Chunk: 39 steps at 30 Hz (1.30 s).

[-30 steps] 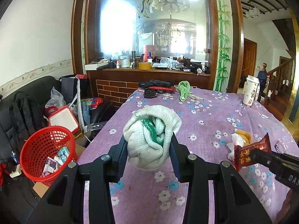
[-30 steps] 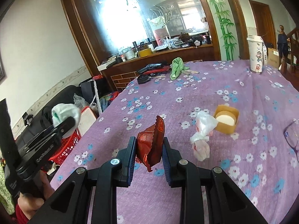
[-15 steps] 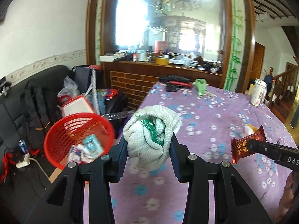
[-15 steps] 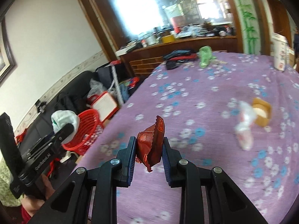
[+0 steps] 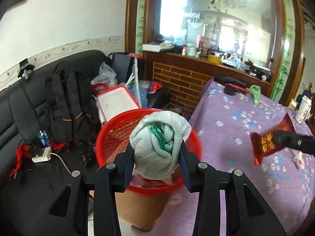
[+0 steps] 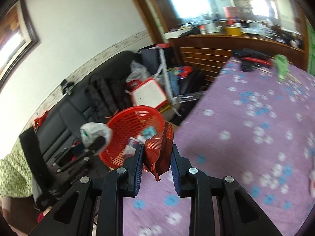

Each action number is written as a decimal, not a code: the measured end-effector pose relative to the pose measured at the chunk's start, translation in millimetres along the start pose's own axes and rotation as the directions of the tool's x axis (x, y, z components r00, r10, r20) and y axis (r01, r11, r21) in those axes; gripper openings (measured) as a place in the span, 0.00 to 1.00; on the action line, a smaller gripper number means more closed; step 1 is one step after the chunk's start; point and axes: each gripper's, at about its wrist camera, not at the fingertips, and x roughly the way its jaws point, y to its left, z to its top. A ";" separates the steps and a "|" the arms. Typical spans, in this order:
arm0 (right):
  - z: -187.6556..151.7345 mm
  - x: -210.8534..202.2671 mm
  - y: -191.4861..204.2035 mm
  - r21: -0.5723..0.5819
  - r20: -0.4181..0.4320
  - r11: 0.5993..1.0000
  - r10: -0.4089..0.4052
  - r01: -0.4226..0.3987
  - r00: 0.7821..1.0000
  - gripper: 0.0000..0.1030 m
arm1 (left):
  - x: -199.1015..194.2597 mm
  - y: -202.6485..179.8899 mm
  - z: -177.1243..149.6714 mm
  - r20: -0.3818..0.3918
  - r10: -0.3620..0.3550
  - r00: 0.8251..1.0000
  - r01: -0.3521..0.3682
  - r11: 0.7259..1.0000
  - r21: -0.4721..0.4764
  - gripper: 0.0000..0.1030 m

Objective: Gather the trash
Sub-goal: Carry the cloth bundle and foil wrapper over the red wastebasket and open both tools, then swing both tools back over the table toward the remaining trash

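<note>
My left gripper [image 5: 157, 157] is shut on a balled-up white knit glove [image 5: 159, 143] with a green stripe, held over the near rim of a red mesh basket [image 5: 116, 133]. In the right wrist view my right gripper [image 6: 156, 155] is shut on a crumpled red snack wrapper [image 6: 159, 151], above the table's left edge and just right of the red mesh basket [image 6: 130, 125]. That basket holds several small packets. The same red snack wrapper [image 5: 269, 143] shows at the right of the left wrist view. The left gripper with the white knit glove [image 6: 94, 131] appears left of the basket.
The purple flowered tablecloth [image 5: 246, 122] covers the table on the right. A black sofa [image 5: 39, 98] with a backpack [image 5: 69, 102] and bags stands behind the basket. The basket sits on a cardboard box [image 5: 141, 208]. A power strip [image 5: 42, 155] lies on the sofa.
Both grippers have swung left off the table toward the red basket, each keeping its load. The basket now sits right behind the glove; the wrapper has reached the table's left edge.
</note>
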 end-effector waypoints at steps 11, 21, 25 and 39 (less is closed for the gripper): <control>39.4 86.8 39.5 -0.021 -0.075 1.000 0.015 -0.017 0.997 0.30 | 33.6 27.7 5.0 -0.037 0.001 0.999 -0.003 0.999 -0.041 0.48; 31.7 50.5 13.7 0.015 -0.009 1.000 0.011 -0.011 1.000 0.46 | 14.6 28.6 3.4 0.000 -0.008 1.000 0.008 0.997 -0.073 0.70; 14.0 15.0 -16.4 0.053 0.016 0.999 -0.012 0.011 1.000 0.46 | -0.3 4.7 2.1 0.017 -0.049 0.999 0.050 0.998 -0.049 0.71; -48.9 -154.2 -208.5 0.418 0.128 0.862 -0.368 0.287 0.921 0.46 | -16.8 -173.5 -15.5 -0.060 -0.281 0.958 0.287 0.937 0.201 0.72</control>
